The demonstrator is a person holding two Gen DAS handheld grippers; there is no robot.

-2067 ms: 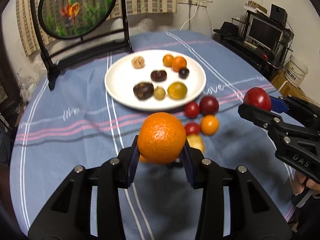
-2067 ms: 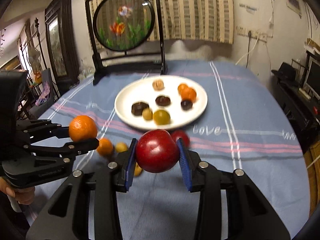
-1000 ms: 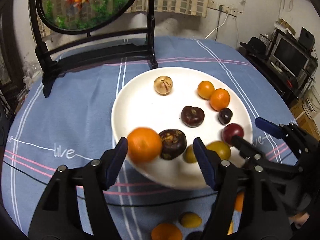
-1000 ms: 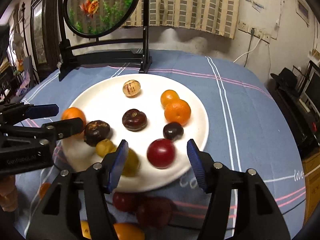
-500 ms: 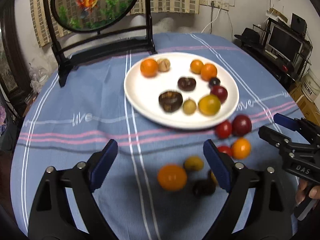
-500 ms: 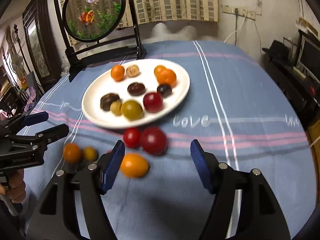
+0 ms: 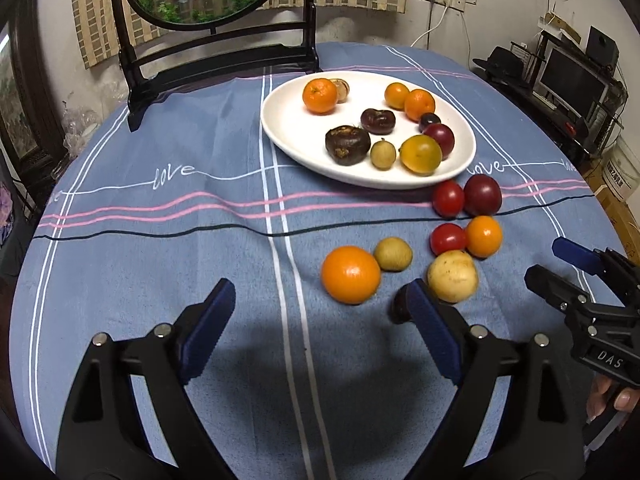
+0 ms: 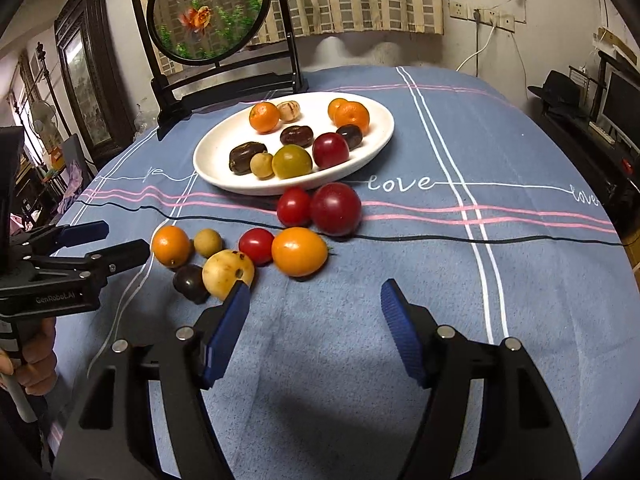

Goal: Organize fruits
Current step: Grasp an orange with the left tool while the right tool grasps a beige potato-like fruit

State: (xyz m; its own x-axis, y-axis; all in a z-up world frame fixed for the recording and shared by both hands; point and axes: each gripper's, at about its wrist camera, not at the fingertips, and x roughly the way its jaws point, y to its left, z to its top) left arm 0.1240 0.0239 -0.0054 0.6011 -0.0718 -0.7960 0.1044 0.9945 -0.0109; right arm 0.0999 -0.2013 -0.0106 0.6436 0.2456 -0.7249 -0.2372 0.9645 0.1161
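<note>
Left claw (image 7: 316, 320) jaws apart, empty, low over table (image 7: 160, 248). Loose orange (image 7: 350, 274) just ahead, slightly right; left nearer. Right claw (image 8: 314, 316) likewise spread, empty; orange tomato (image 8: 299, 251) just ahead. Beyond, plate (image 7: 288, 136) now holds tangerine (image 7: 319, 95) and red plum (image 7: 440, 138), clamped two seconds ago.

One plate (image 7: 280, 136), seventeen fruits (image 7: 350, 274).
</note>
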